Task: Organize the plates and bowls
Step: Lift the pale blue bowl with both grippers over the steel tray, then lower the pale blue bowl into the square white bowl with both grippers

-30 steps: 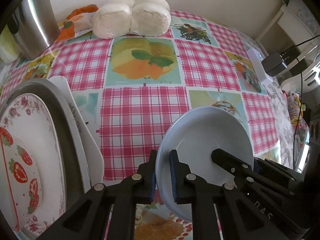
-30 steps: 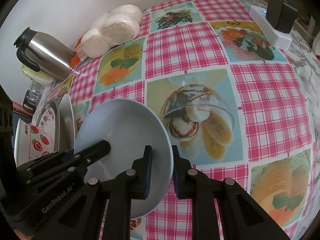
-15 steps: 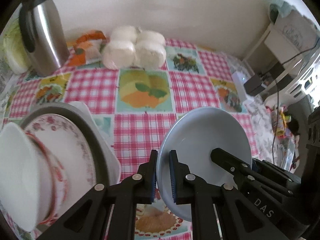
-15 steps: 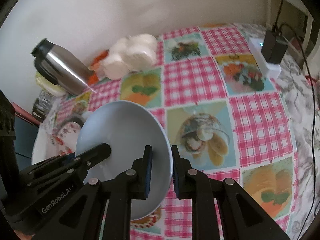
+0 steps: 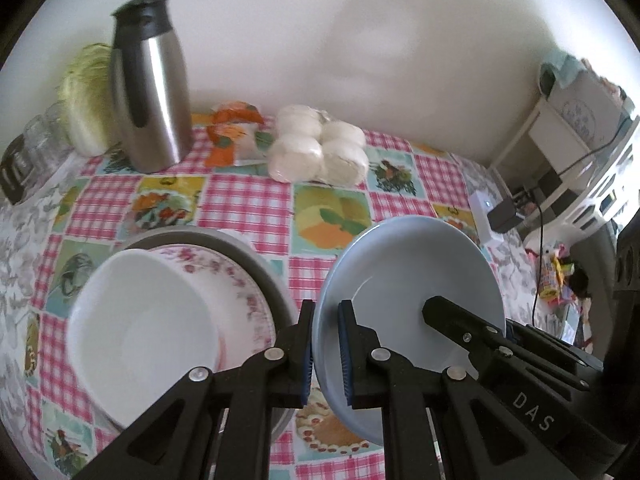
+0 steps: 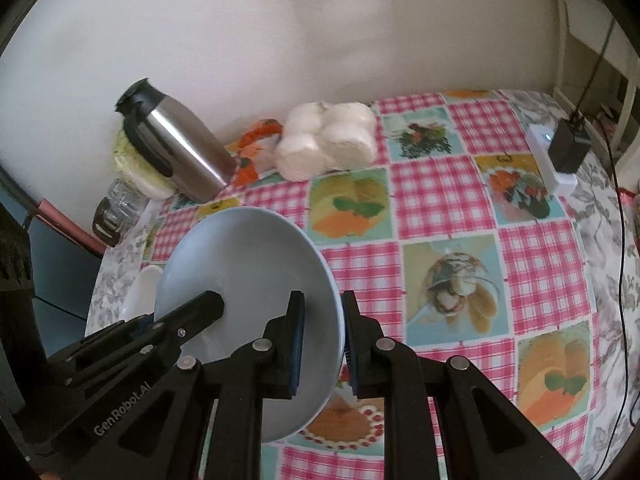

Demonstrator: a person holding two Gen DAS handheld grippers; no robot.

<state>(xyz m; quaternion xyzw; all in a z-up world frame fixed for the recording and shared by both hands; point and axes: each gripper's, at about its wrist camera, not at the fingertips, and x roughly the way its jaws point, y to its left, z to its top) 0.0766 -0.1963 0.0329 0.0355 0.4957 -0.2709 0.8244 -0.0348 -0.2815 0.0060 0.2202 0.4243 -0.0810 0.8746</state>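
Left wrist view has a white bowl [image 5: 144, 332] sitting in a flowered plate [image 5: 244, 292] on a grey plate [image 5: 272, 280], lower left of frame. That stack barely shows from the right wrist, which instead gets the charger block [image 6: 568, 152] at upper right. Both claws are clamped on the pale blue plate [image 5: 416, 280]: left gripper [image 5: 326, 354] on its left rim, right gripper [image 6: 322, 344] on the right rim, held tilted above the checked tablecloth [image 6: 440, 200].

A pale blue bowl [image 5: 416, 276] is showing beside a white bowl [image 5: 140, 332] on a pink-floral plate [image 5: 244, 292]. Beneath the pale blue bowl, a pink-and-white checked tablecloth [image 6: 436, 196] with fruit panels is lying.
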